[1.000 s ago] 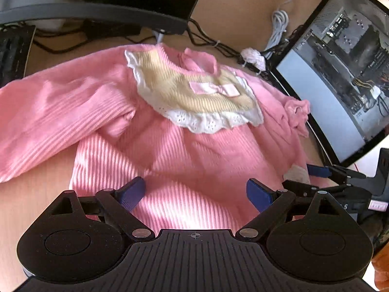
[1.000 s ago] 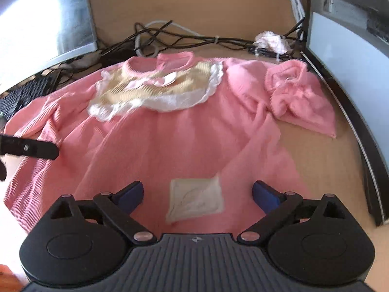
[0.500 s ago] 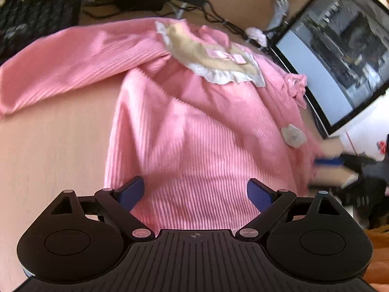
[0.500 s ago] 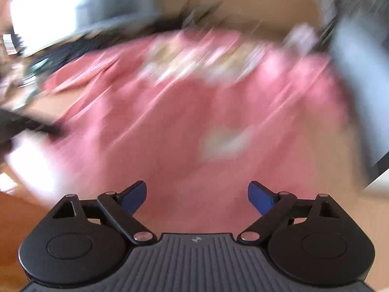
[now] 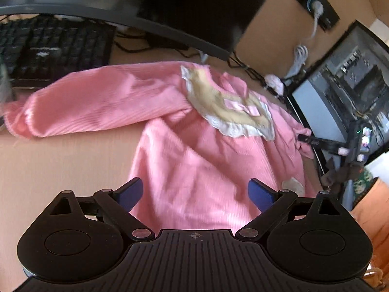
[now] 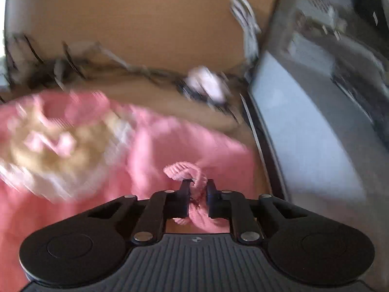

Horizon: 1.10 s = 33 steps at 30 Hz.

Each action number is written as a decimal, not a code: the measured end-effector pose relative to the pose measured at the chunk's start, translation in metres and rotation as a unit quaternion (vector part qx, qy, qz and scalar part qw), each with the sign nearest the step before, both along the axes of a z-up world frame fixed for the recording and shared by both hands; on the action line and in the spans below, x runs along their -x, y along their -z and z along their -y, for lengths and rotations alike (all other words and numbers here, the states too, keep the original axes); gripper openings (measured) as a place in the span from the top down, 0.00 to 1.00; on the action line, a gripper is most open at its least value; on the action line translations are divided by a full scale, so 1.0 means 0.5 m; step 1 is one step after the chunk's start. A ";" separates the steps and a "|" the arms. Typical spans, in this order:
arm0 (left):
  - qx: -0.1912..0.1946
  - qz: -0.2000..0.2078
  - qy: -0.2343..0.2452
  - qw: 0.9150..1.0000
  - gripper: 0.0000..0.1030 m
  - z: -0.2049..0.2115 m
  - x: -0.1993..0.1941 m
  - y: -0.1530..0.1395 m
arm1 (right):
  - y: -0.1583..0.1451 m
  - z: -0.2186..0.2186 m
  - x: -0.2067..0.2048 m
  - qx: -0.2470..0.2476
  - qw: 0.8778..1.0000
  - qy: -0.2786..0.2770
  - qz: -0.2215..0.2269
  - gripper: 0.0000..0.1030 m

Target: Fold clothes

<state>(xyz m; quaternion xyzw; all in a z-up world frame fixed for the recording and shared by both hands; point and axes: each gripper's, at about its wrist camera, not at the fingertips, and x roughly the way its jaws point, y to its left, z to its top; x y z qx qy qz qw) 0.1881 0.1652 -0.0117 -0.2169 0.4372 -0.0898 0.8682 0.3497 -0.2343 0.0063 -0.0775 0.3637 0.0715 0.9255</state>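
Note:
A pink ribbed child's sweater (image 5: 194, 160) with a cream lace-edged bib and pink bow (image 5: 231, 107) lies front up on the wooden desk. Its left sleeve (image 5: 97, 107) stretches out toward the keyboard. My left gripper (image 5: 194, 192) is open and empty above the sweater's lower hem. My right gripper (image 6: 197, 189) is shut on the cuff of the sweater's right sleeve (image 6: 184, 170), next to the monitor; it also shows in the left wrist view (image 5: 301, 138) at the sweater's right edge. The right wrist view is blurred.
A black keyboard (image 5: 48, 46) sits at the back left under a dark monitor stand (image 5: 121, 17). A monitor (image 5: 340, 97) stands on the right (image 6: 316, 126). Cables and a white wad (image 6: 206, 85) lie behind the sweater. Bare desk (image 5: 60, 165) lies to the left.
My right gripper moved to the right sleeve cuff and shut on it. My left gripper pulled back over the hem and stayed open.

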 end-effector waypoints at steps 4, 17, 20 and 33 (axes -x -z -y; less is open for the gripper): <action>0.006 -0.014 -0.039 0.999 0.06 -0.029 0.013 0.016 | -0.120 -0.086 -0.013 -0.081 0.992 -0.078 0.050 0.90; 0.015 -0.017 -0.101 0.995 0.06 -0.076 0.035 0.031 | -0.108 -0.172 -0.038 -0.207 0.970 -0.125 0.036 0.40; 0.014 -0.016 -0.122 0.992 0.06 -0.096 0.024 0.032 | -0.044 -0.153 -0.008 -0.193 0.975 -0.113 -0.001 0.39; -0.156 -0.012 -0.287 0.945 0.27 -0.158 -0.039 0.041 | 0.025 -0.164 0.173 -0.169 0.975 -0.143 -0.009 0.29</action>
